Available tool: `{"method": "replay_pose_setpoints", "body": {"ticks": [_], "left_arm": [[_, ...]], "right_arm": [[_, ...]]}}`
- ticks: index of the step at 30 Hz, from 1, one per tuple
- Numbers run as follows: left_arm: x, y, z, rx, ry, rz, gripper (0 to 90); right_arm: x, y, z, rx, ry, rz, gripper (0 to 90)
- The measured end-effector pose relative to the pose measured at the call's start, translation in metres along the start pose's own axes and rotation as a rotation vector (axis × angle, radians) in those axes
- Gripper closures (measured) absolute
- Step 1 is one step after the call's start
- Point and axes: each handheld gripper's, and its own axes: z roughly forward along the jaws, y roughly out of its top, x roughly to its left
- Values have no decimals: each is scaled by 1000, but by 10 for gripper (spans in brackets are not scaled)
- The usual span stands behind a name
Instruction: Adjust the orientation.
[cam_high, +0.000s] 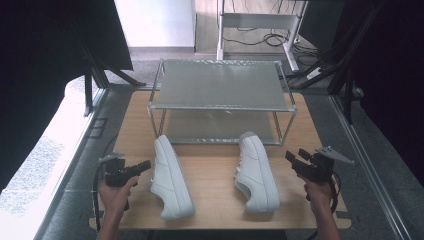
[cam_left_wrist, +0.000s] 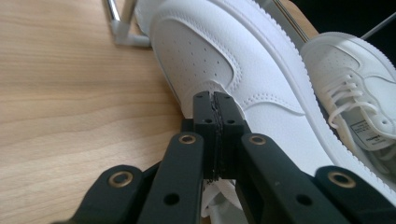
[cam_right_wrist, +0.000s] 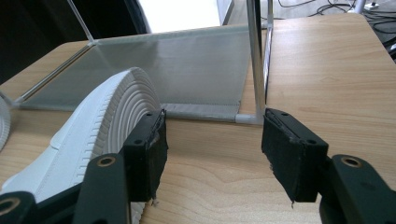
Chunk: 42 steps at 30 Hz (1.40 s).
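From the high view, two white sneakers lie on the wooden table (cam_high: 210, 172) in front of a two-tier shoe rack (cam_high: 222, 100). Both of its shelves look bare. The left shoe (cam_high: 171, 177) lies just beside the left gripper (cam_high: 144, 166), and the right shoe (cam_high: 256, 171) lies near the right gripper (cam_high: 291, 159).

In the left gripper view, the left gripper (cam_left_wrist: 215, 105) has its jaws pressed together with nothing between them, tips close against the left shoe (cam_left_wrist: 233, 79). Clenched like this, it would probably shove the shoe instead of seizing it.

In the right gripper view, the right gripper (cam_right_wrist: 212, 140) stands wide apart and holds nothing. The right shoe (cam_right_wrist: 93, 126) lies on its side, ribbed sole beside one jaw. The rack's leg (cam_right_wrist: 256, 60) rises just ahead, so a careless lift could knock it.
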Motion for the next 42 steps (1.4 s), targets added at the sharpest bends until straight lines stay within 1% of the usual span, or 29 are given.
{"method": "replay_pose_setpoints", "body": {"ticks": [3, 6, 10, 12, 15, 18, 20, 22, 23, 25, 27, 29, 33, 36, 39, 42], "left_arm": [[-2, -1, 3, 12, 1, 11, 895], [-4, -1, 4, 20, -3, 18, 895], [-6, -1, 5, 18, -10, 27, 897], [-8, -1, 6, 14, -8, 30, 896], [-11, 0, 7, 9, -13, 38, 896], [-14, 1, 8, 5, -4, 51, 897], [-16, 2, 8, 0, -7, 53, 896], [-18, 4, 8, -6, 9, 62, 891], [-18, 5, 7, -10, 7, 65, 889], [-20, 7, 7, -9, 14, 73, 891], [-21, 8, 8, -13, 6, 66, 892], [-22, 9, 9, -14, 11, 69, 894], [-24, 11, 11, -19, 7, 72, 896], [-30, 15, 13, -18, 21, 99, 896], [-37, 21, 18, -20, 12, 118, 895], [-46, 26, 23, -22, 4, 130, 896]], "right_arm": [[1, -1, 0, -7, -18, 1, 408], [-1, -2, -1, -11, -16, 24, 408], [-1, -5, 0, -7, -23, 34, 410], [-1, -6, 1, -3, -24, 38, 412], [1, -6, 2, -1, -24, 34, 412], [2, -6, 4, 1, -19, 33, 411], [4, -7, 4, 7, -18, 29, 413], [5, -7, 5, 8, -15, 26, 414], [5, -8, 4, 8, -13, 27, 414], [6, -8, 4, 5, -10, 32, 414], [7, -8, 4, 7, -8, 29, 412], [7, -8, 4, 6, -8, 29, 412], [5, -8, 4, -2, -3, 33, 411], [6, -8, 3, -10, 0, 41, 411], [7, -7, 4, -10, 1, 35, 410], [7, -7, 3, -18, 4, 40, 410]]}}
